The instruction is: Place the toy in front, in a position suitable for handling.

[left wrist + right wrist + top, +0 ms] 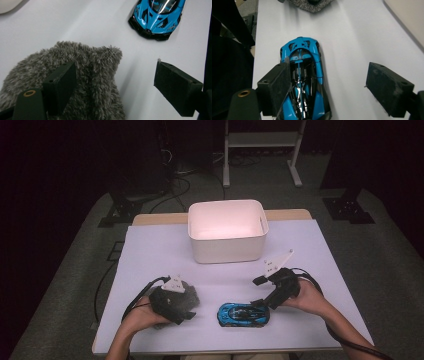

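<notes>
A person sat at a white table (150,250) with a two-jaw gripper in each hand. The left gripper (113,82) hovered over a grey fuzzy cloth (82,75) lying near the table's front-left edge; its jaws stood apart, one above the cloth's pile, the other over bare table, pressing on nothing. The right gripper (327,82) hung just above a blue toy car (304,75), which rested on the table to the right of the cloth and apart from it. Those jaws were also released, and the car lay partly under the left-hand one, not squeezed. A white bin (227,231) stood beyond both items, empty as far as could be seen. Judging by this, both items sat ungrasped. A likely next move would call for centring a gripper's jaws on its item, closing, then carrying it to the bin.
</notes>
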